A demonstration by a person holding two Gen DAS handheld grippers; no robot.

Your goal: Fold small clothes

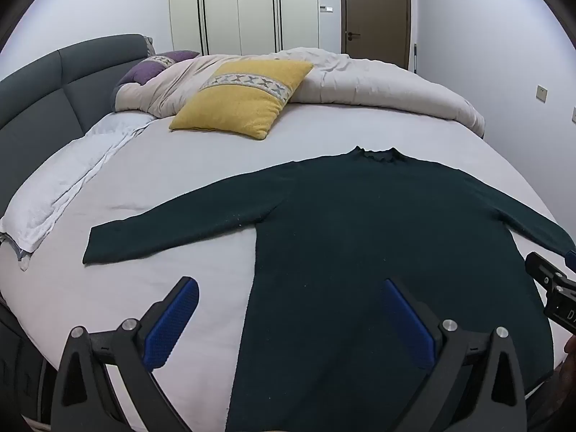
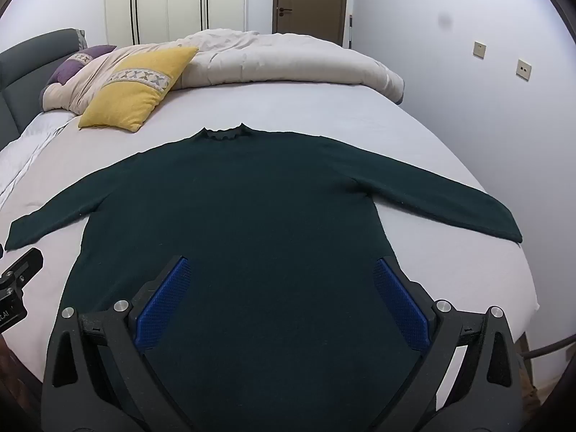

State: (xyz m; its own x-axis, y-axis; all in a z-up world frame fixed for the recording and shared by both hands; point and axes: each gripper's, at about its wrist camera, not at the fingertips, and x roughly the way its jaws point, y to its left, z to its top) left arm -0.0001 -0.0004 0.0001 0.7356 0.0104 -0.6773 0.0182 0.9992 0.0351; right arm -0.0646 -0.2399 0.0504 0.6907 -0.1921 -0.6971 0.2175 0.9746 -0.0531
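Note:
A dark green long-sleeved sweater (image 1: 378, 223) lies flat on the bed with both sleeves spread out and the collar pointing away; it also shows in the right wrist view (image 2: 252, 208). My left gripper (image 1: 289, 289) is open and empty above the sweater's lower left edge, one finger over the sheet and one over the body. My right gripper (image 2: 280, 270) is open and empty above the lower middle of the sweater's body. Part of the right gripper shows at the right edge of the left wrist view (image 1: 550, 288).
The bed has a light grey sheet (image 1: 172, 180). A yellow cushion (image 1: 241, 97), a purple cushion (image 1: 151, 68) and a beige duvet (image 1: 378, 82) lie at the back. A grey headboard (image 1: 43, 90) is at the left. The wall (image 2: 468, 72) is close on the right.

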